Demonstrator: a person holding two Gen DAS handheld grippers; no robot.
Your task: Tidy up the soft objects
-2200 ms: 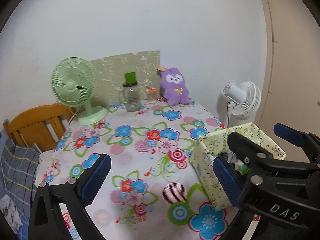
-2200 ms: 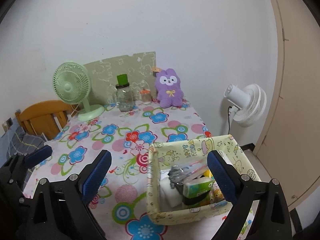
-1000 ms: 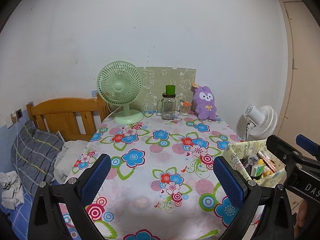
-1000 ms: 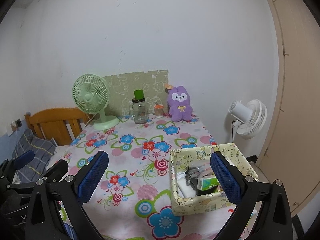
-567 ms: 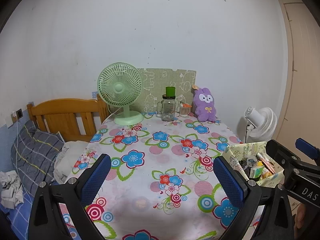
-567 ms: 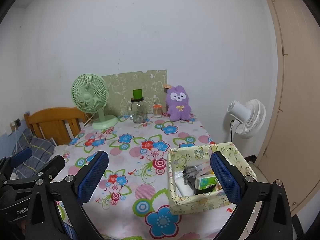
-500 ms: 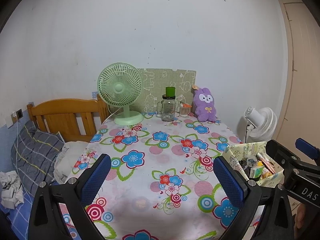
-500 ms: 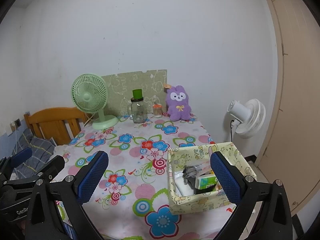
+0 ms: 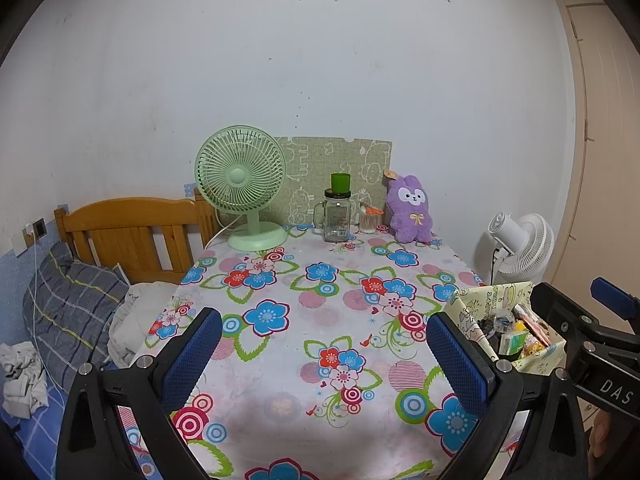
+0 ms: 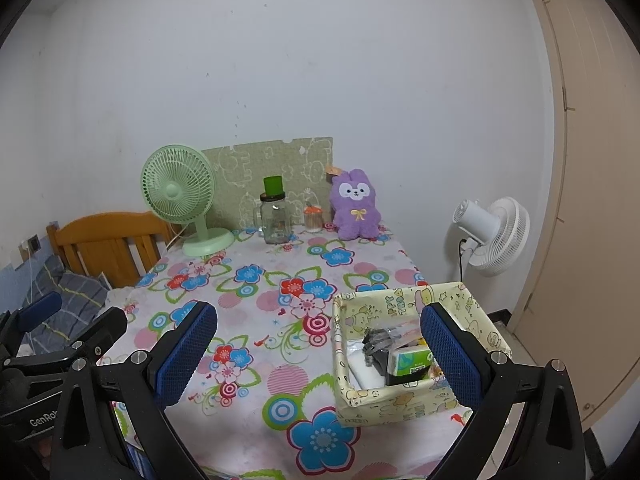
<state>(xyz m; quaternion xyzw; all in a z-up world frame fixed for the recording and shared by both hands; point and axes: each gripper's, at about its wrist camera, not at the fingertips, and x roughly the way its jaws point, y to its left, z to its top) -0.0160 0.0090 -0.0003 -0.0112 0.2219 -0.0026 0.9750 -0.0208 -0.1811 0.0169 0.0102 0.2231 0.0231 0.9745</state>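
A purple plush rabbit sits upright at the far edge of the flower-patterned table, against the wall. A pale yellow fabric box with small items inside stands at the table's near right corner. My left gripper is open and empty above the near edge. My right gripper is open and empty, with the box just behind its right finger. Each gripper shows at the side of the other's view.
A green desk fan, a glass jar with a green lid and a small jar stand along the back by a patterned board. A white floor fan is right of the table. A wooden bed with a pillow lies left.
Both grippers have pulled back and risen from the table since the earliest frames, so the whole table now shows. Over the last second nothing has moved noticeably.
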